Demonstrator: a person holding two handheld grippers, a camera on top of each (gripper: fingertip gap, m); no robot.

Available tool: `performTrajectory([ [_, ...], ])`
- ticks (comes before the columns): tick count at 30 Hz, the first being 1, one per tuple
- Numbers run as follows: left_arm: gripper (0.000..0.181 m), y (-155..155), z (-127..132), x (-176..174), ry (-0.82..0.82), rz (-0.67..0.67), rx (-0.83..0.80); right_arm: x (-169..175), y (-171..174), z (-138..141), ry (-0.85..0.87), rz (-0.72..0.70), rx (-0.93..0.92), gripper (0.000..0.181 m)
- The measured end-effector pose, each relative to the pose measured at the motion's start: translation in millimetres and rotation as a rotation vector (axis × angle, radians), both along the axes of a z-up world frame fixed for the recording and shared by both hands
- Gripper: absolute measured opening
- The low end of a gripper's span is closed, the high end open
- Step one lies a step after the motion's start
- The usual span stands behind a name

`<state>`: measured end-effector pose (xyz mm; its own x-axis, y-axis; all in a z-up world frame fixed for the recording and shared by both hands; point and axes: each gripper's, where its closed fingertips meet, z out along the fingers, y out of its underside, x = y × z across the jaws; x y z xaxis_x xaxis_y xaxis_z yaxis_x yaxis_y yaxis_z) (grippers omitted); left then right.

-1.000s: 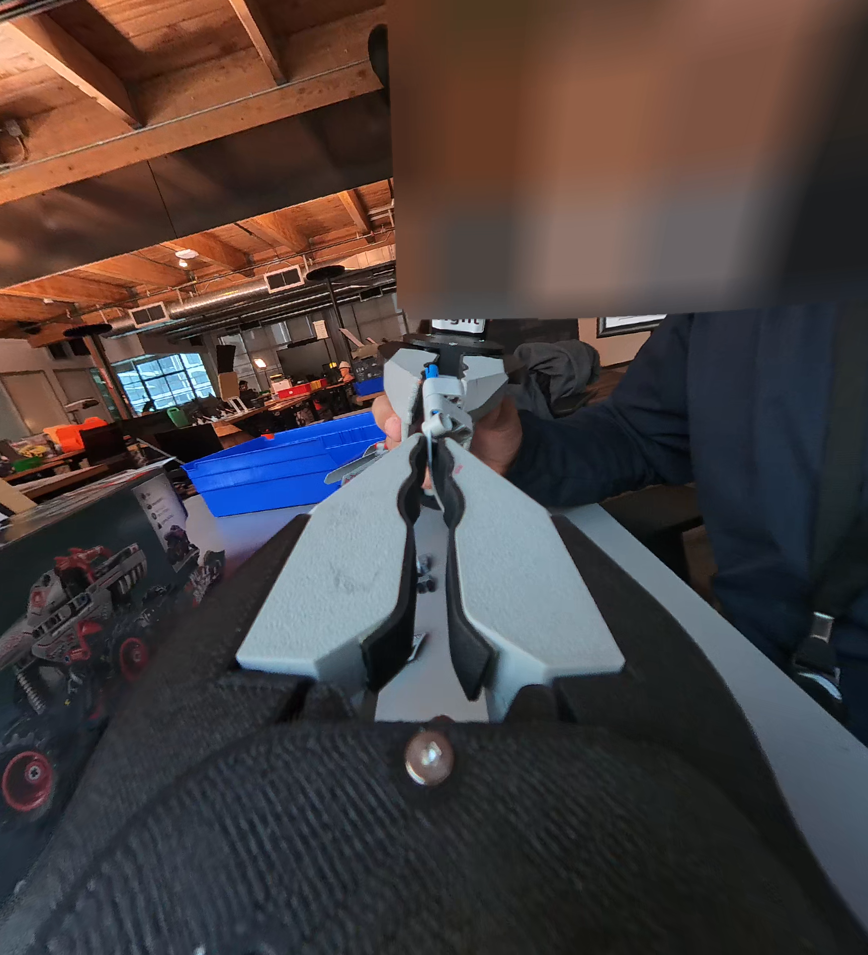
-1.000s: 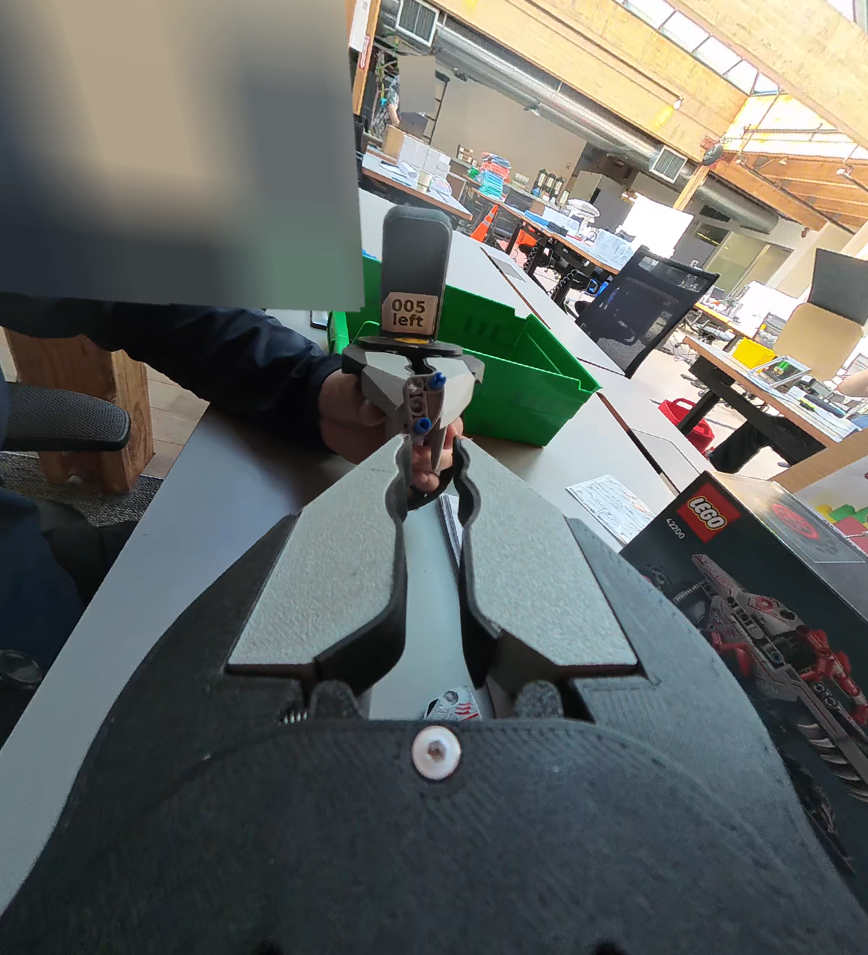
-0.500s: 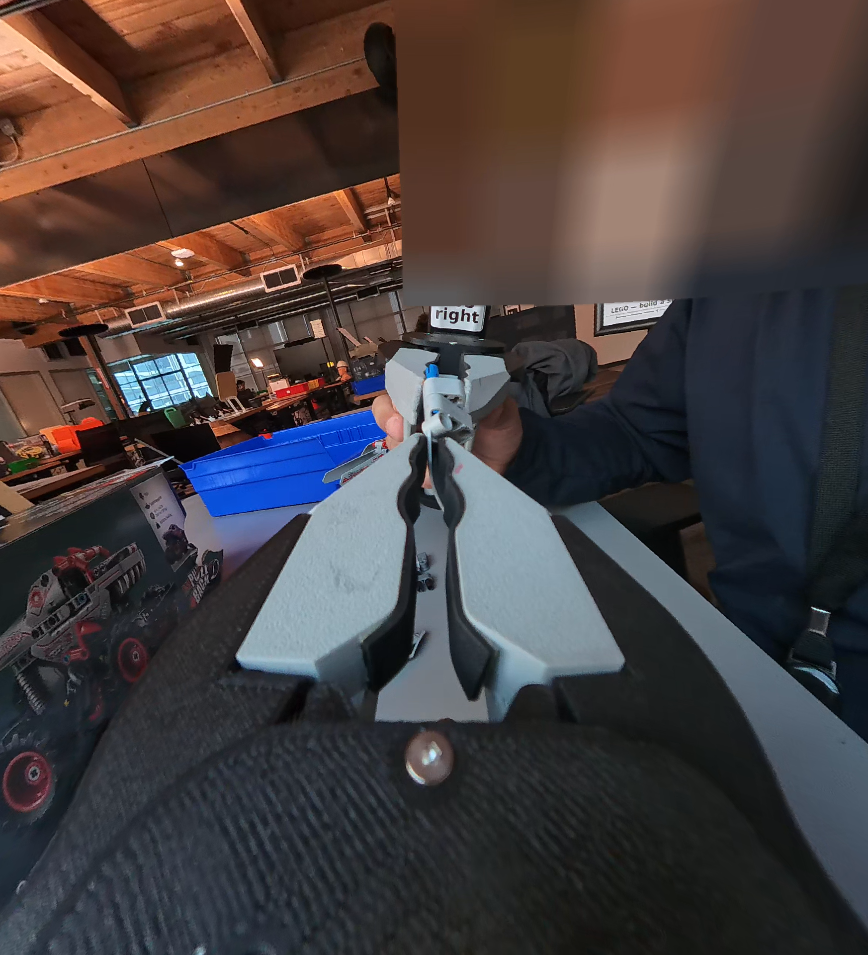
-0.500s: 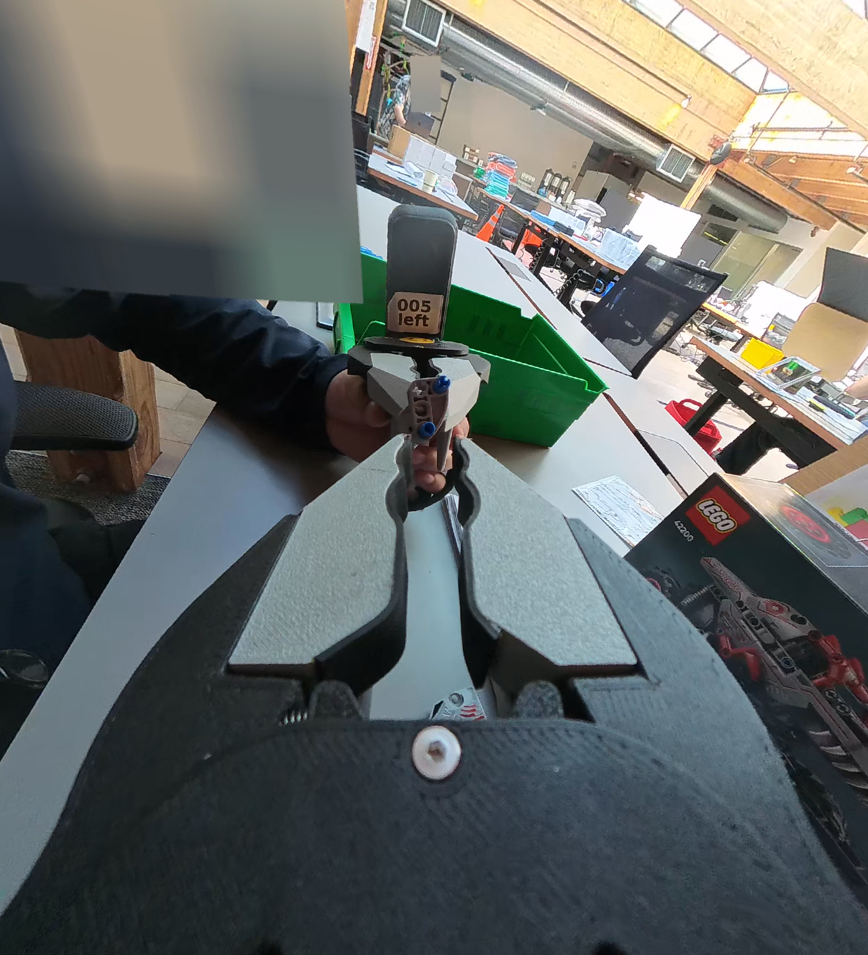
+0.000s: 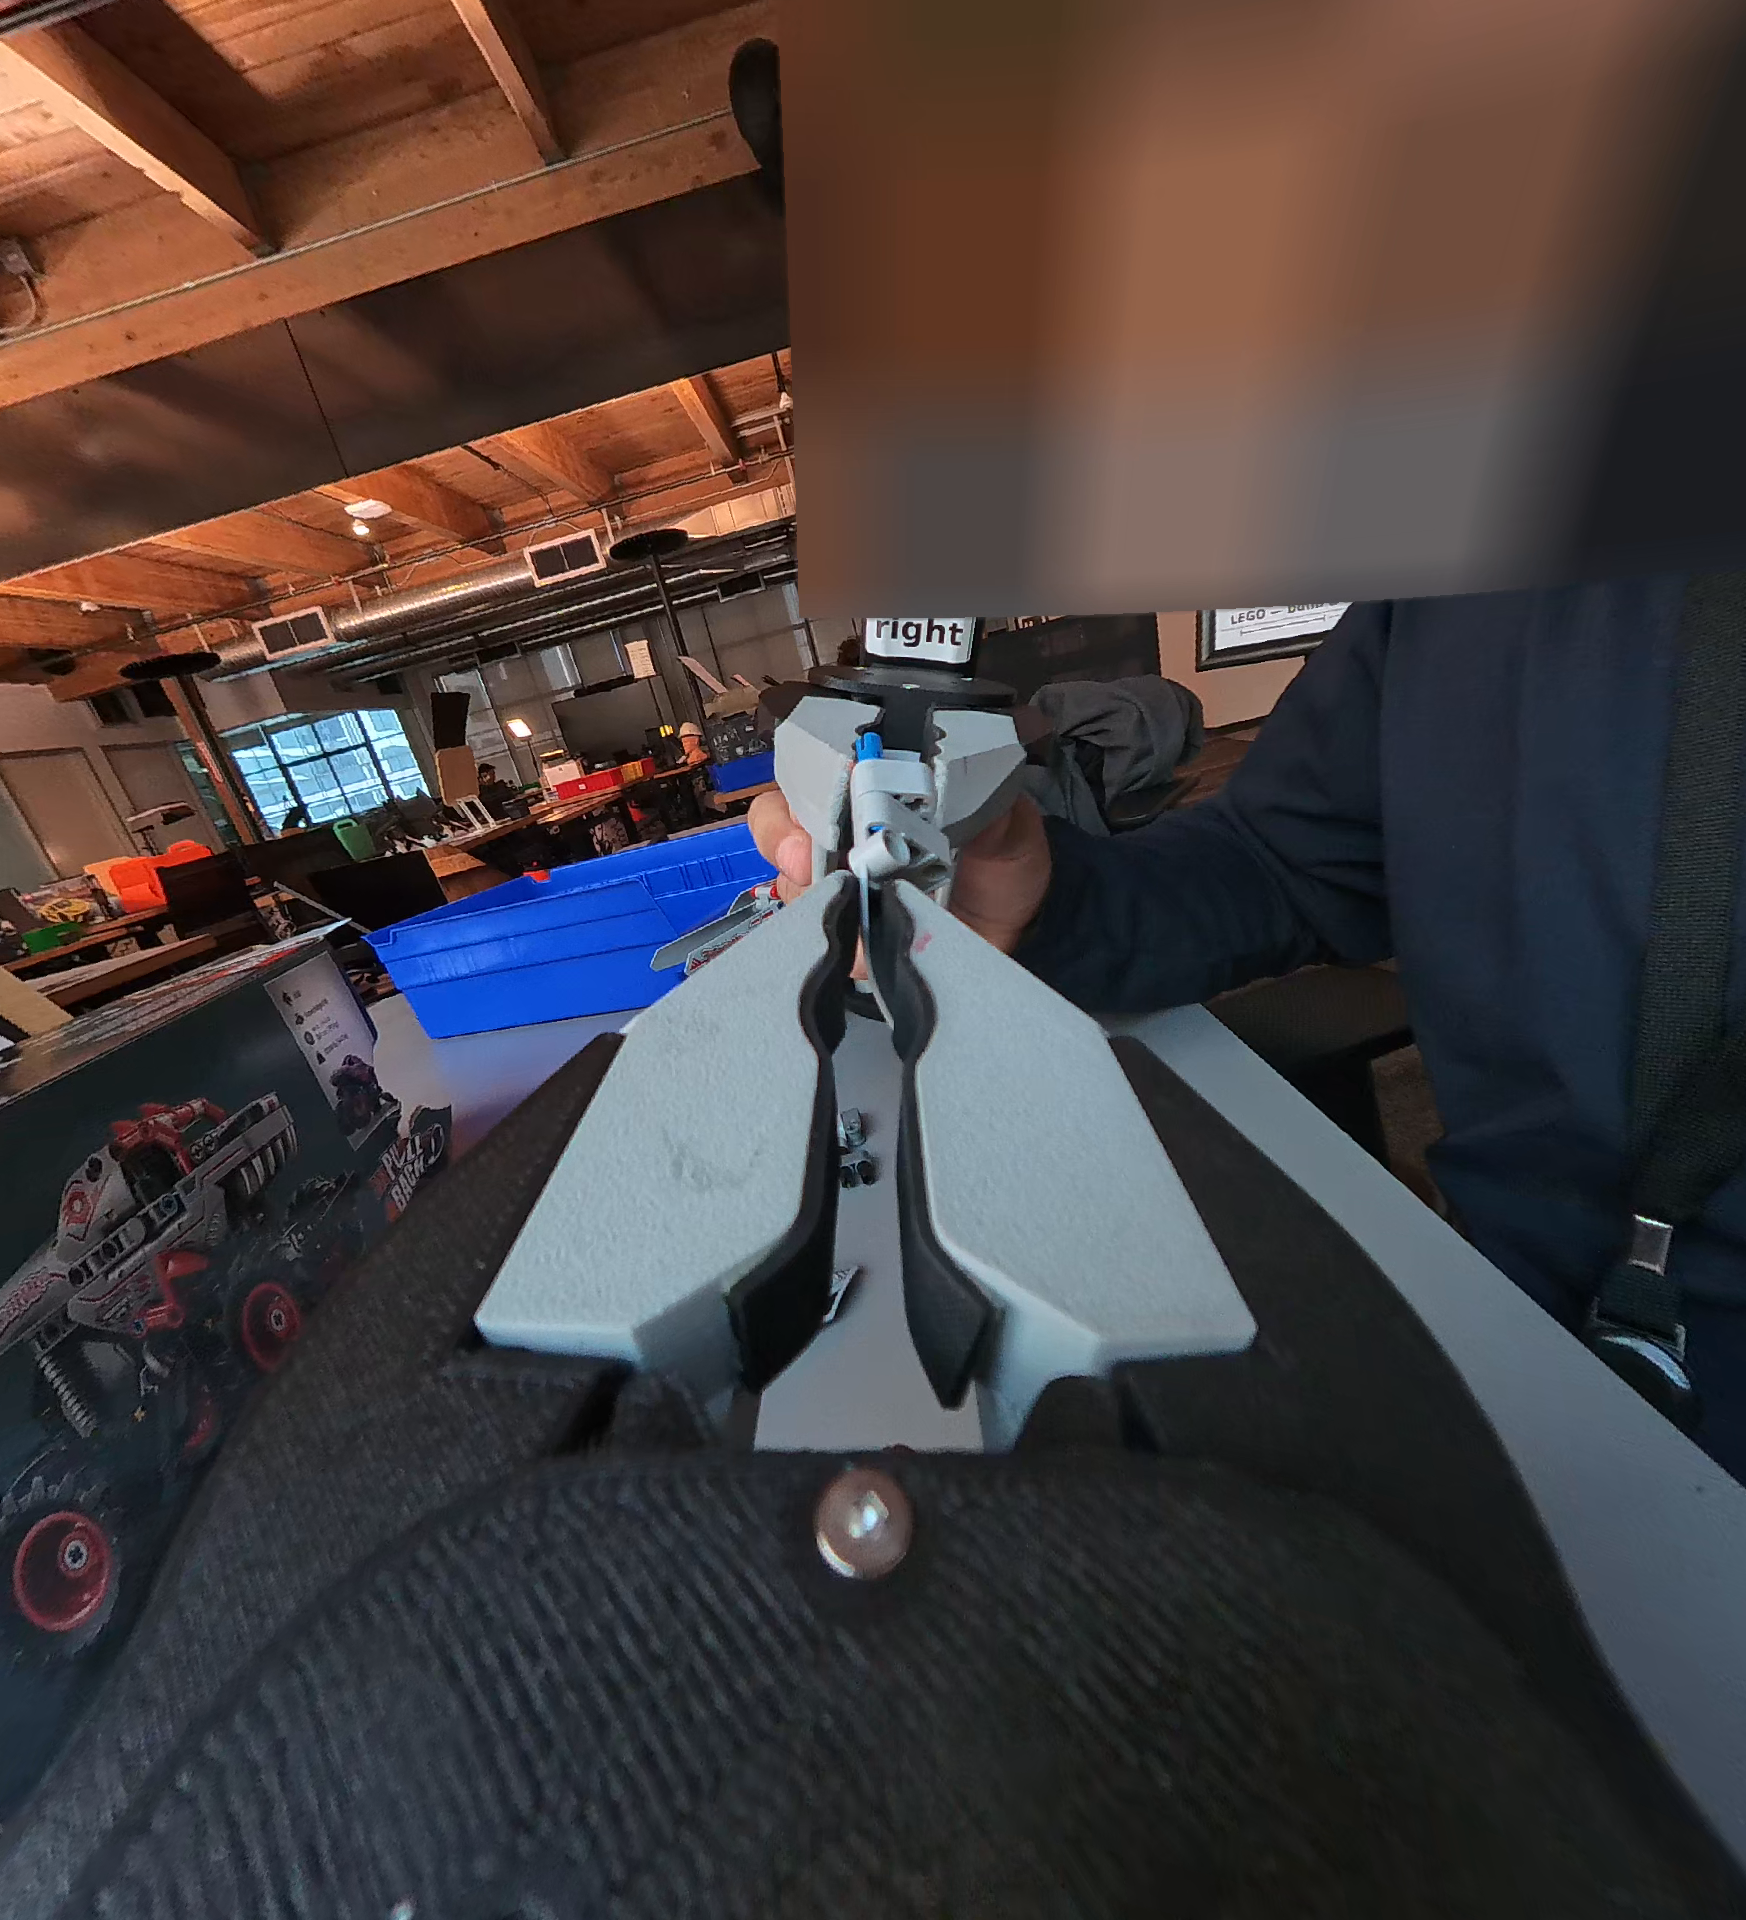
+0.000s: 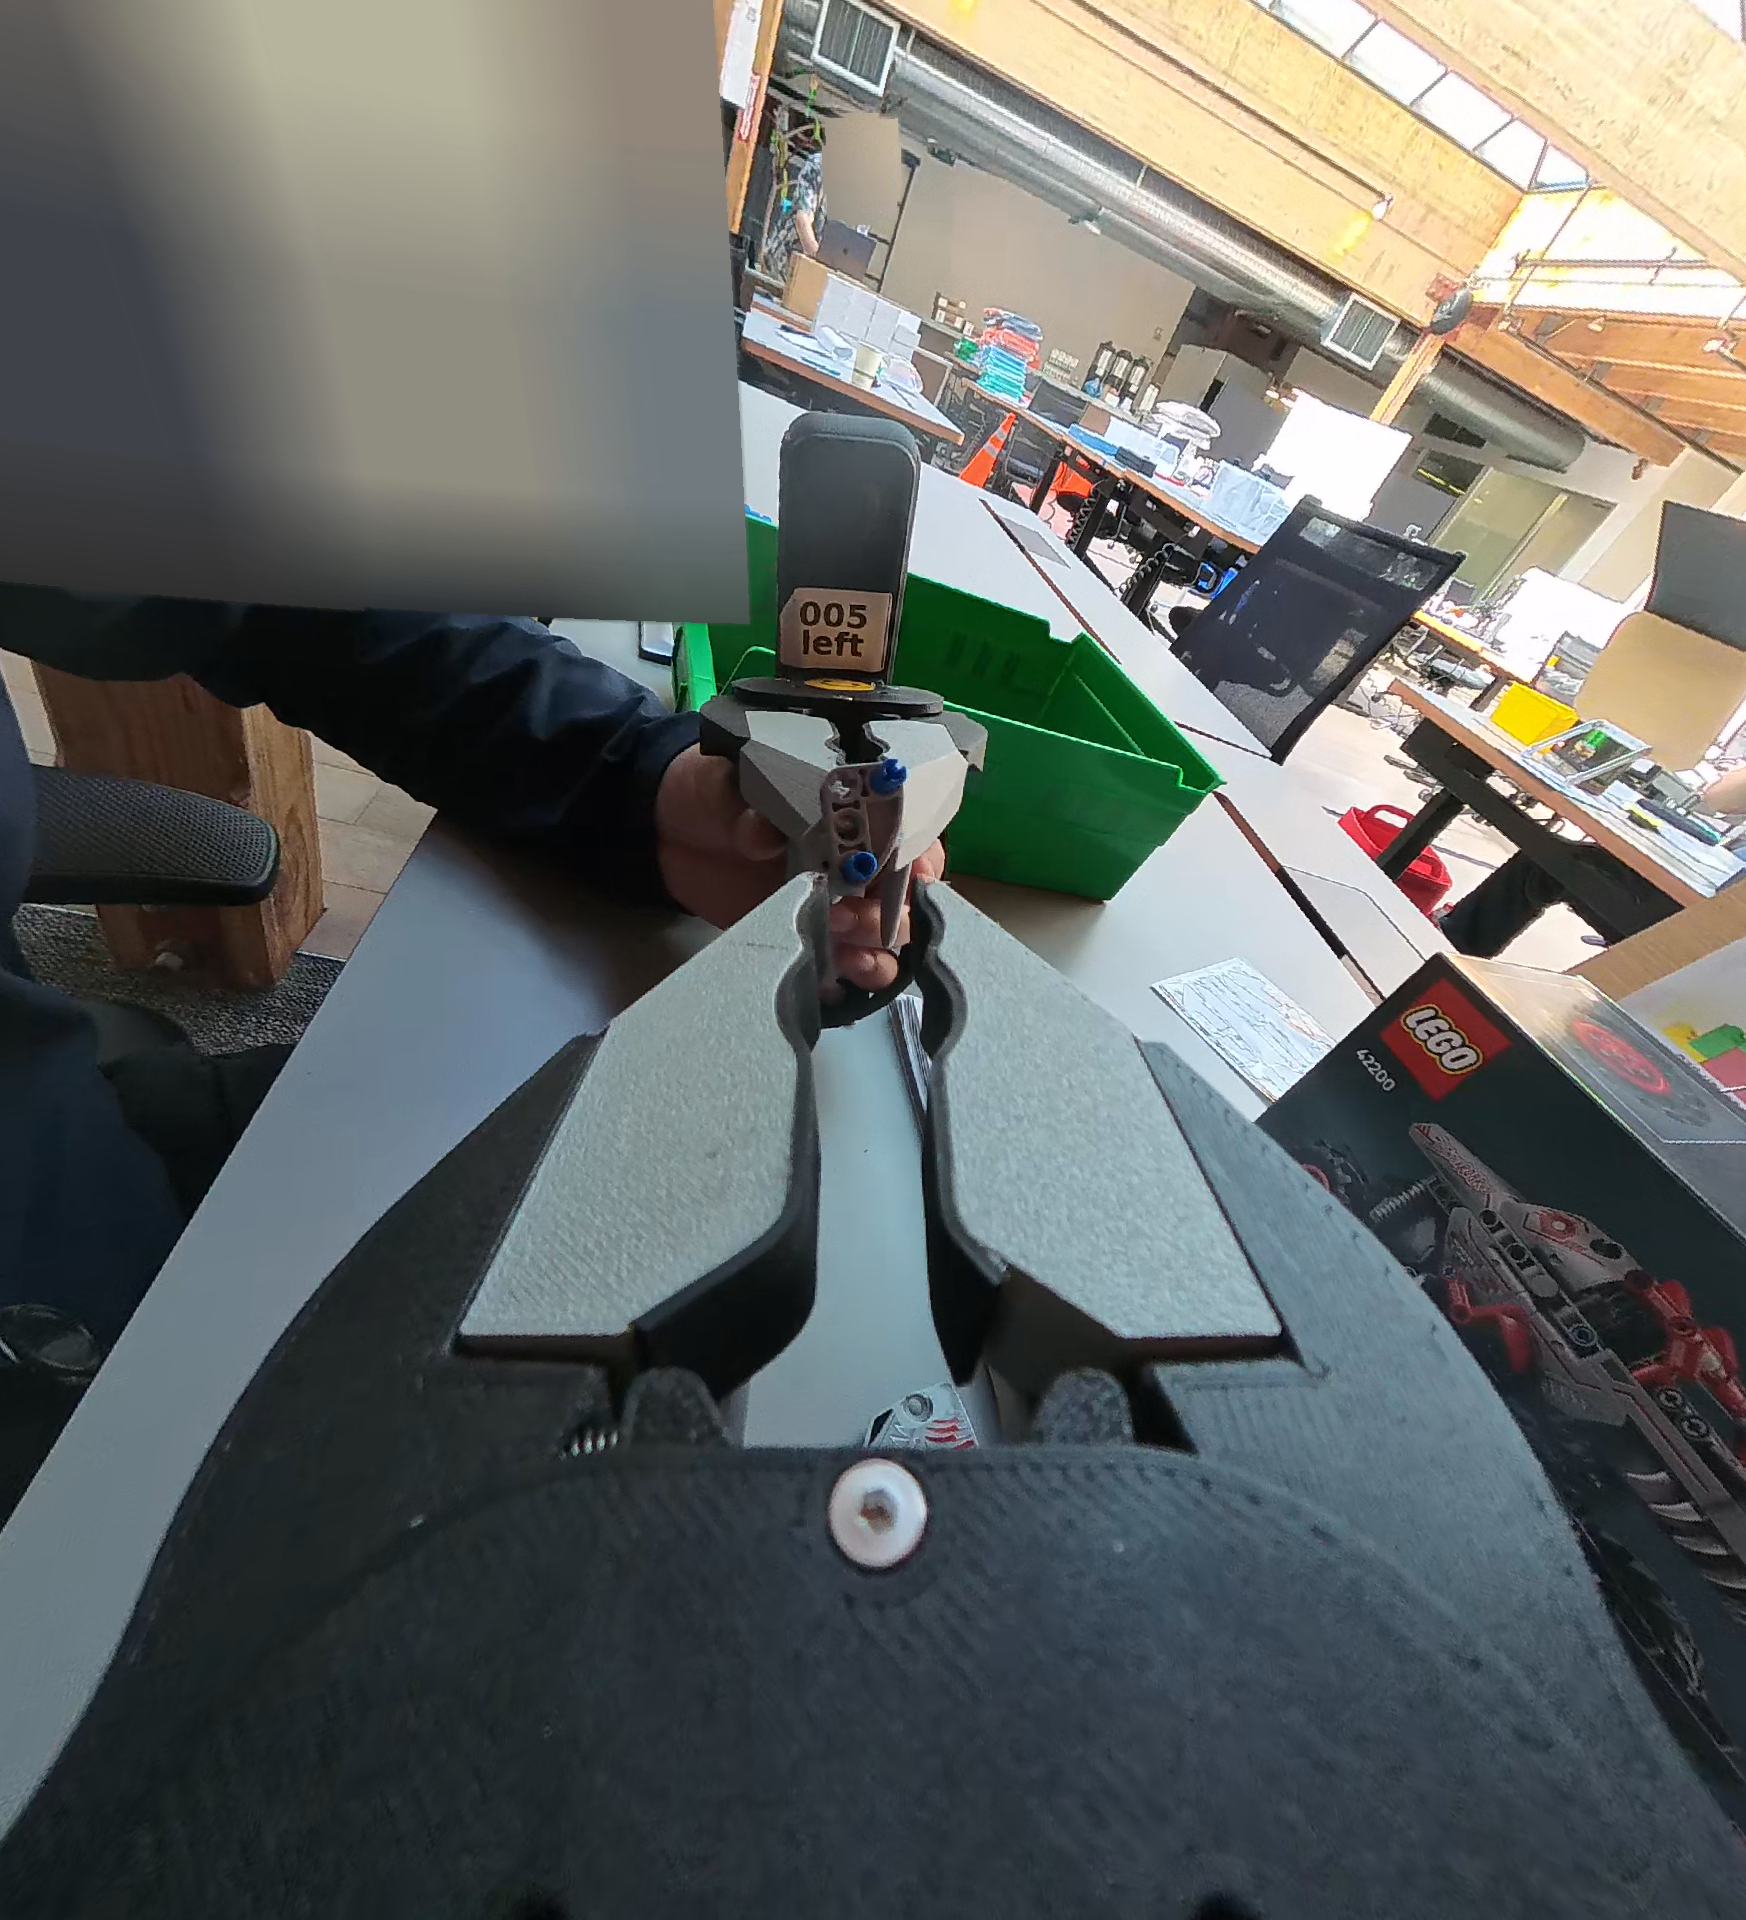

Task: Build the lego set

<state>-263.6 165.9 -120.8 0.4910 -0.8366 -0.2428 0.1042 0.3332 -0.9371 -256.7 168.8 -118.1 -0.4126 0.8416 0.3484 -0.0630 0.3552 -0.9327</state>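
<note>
A white label (image 5: 919, 631) bearing writing sits on the right gripper (image 5: 890, 862), a tan one (image 6: 834, 627) on the left gripper (image 6: 853, 831). The dark box (image 6: 1575, 1195) carries a red logo (image 6: 1440, 1055) and a number

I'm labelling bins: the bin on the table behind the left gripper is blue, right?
Not quite. The bin behind the left gripper is green, not blue, as the right wrist view shows. It does stand on the table.

left gripper (image 5: 864, 920) — fingers nearly closed | right gripper (image 6: 864, 940) — fingers narrowly parted, tip-to-tip
</note>
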Motion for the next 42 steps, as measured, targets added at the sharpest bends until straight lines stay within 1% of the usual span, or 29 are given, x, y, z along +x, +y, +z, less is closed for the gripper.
performTrajectory([
  [12,0.000,0.4,-0.5,0.1,0.002,0.002,-0.003,0.5,-1.5,1.1,0.008,0.005,-0.001,0.012],
  [21,0.000,5.6,-11.2,8.7,0.047,0.028,-0.048,-2.9,-5.8,-1.5,0.008,0.012,-0.016,0.012],
  [24,0.000,5.7,-12.1,10.0,0.029,0.020,-0.101,-2.6,-5.3,-1.3,-0.003,0.033,-0.058,0.012],
  [27,0.000,7.8,-11.3,9.5,0.023,0.041,-0.116,-2.9,-3.3,-0.5,-0.020,0.043,-0.115,0.011],
  [31,0.001,6.7,-6.2,8.9,-0.012,0.032,-0.126,-4.5,-1.7,4.2,-0.050,0.112,-0.319,0.011],
  [34,0.000,13.0,-6.8,6.5,-0.031,0.084,-0.184,-6.4,5.1,3.8,-0.060,0.112,-0.393,0.011],
  [37,0.001,16.2,-7.3,4.2,-0.087,0.068,-0.271,-8.7,9.6,2.6,-0.095,0.101,-0.466,0.010],
  [40,0.000,18.7,-15.2,2.6,-0.086,0.048,-0.345,-9.9,13.0,-6.1,-0.143,0.110,-0.481,0.010],
  [42,0.000,21.9,-27.7,2.9,-0.031,0.052,-0.405,-8.1,16.8,-20.1,-0.236,0.115,-0.430,0.011],
])
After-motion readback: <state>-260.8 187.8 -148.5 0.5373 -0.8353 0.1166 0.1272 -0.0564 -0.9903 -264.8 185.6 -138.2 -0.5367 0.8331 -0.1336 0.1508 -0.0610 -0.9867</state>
